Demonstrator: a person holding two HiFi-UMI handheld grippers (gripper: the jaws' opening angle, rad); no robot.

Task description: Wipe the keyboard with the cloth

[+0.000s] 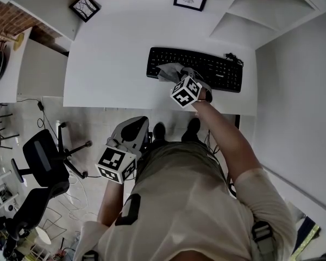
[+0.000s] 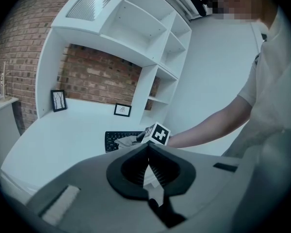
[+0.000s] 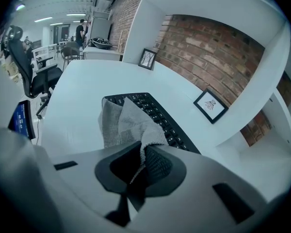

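Right tool (image 3: pixel 143 161) pinches the grey cloth (image 1: pixel 167 70), which is draped on the left end of the black keyboard (image 1: pixel 220 69), upper centre in the head view. Left tool (image 2: pixel 149 171): jaws together, empty, off the worktop (image 1: pixel 108 53). My judgement: press lightly and sweep along the key rows; the keyboard may slide unbraced.

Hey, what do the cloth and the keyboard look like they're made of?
The cloth: a grey woven or knitted fabric, possibly microfibre, going by its nubby grid texture and soft folds. The keyboard: likely matte black plastic, judging by its moulded keys and dull, even surface.
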